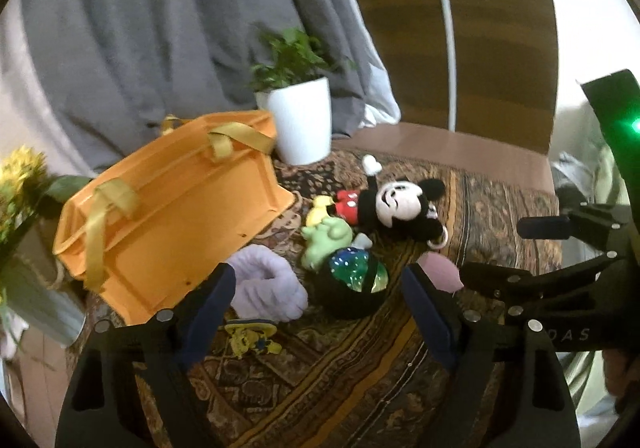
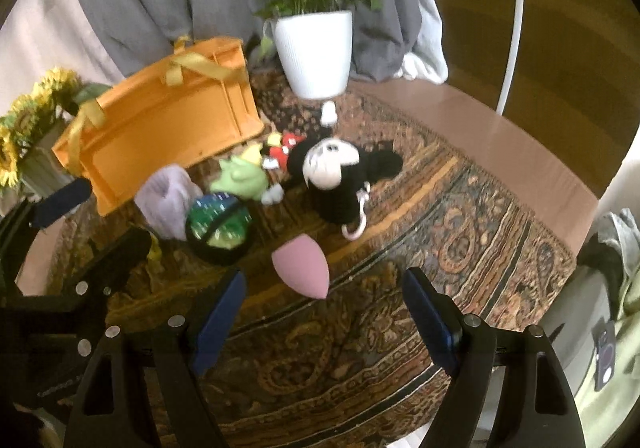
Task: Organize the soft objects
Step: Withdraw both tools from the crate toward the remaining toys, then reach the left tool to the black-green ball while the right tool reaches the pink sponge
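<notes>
Soft toys lie on a patterned cloth: a Mickey plush [image 1: 394, 208] [image 2: 332, 172], a green plush [image 1: 326, 242] [image 2: 240, 178], a lilac plush [image 1: 266, 290] [image 2: 168, 198], a sequinned green ball in a black cup [image 1: 354, 284] [image 2: 220, 228], a pink sponge [image 2: 302, 270] [image 1: 440, 270] and a small yellow figure [image 1: 250, 336]. An orange bag [image 1: 168, 224] [image 2: 160, 128] lies tipped behind them. My left gripper [image 1: 320, 312] is open and empty above the lilac plush and ball. My right gripper [image 2: 324, 320] is open and empty just short of the sponge; it also shows in the left wrist view [image 1: 520, 252].
A white pot with a green plant [image 1: 302, 120] [image 2: 316, 52] stands behind the toys. A vase of sunflowers [image 1: 24, 248] [image 2: 32, 144] stands at the left by the bag. Grey curtains hang behind. The table's edge [image 2: 520, 136] curves at the right.
</notes>
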Motion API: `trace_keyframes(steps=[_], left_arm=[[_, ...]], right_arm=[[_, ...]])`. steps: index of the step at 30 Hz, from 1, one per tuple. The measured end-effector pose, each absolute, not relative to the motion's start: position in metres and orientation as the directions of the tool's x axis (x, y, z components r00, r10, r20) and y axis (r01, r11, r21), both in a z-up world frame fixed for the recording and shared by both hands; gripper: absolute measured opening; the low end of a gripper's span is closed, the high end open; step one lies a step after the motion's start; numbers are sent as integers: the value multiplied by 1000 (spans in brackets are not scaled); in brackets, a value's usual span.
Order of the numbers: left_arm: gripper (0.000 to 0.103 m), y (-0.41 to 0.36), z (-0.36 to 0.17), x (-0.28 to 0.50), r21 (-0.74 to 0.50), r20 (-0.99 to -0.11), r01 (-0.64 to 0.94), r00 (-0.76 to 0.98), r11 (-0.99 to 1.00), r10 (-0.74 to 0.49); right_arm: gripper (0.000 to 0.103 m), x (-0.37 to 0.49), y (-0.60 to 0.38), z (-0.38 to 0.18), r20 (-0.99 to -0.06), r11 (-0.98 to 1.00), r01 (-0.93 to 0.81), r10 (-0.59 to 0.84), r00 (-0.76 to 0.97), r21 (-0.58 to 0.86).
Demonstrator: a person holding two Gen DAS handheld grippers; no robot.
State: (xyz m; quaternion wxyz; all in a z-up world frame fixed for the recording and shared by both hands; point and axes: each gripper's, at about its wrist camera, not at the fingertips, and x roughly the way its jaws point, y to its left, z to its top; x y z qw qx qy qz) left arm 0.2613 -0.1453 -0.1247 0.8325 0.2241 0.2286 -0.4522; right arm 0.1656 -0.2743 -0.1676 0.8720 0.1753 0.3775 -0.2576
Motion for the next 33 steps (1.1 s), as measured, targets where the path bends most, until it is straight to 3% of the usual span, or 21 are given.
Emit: trace_keyframes(steps=[13,33], left_arm=[[80,-176,-157,272,239,-644,917,395,319,-655],[68,-194,-176,284,194,-681,943,328,271,-655]], right_arm=[[71,180,-285,-199,-764,825,553,-281,581,117],[55,201,-299,-211,-760,881,440,-167,629,171]])
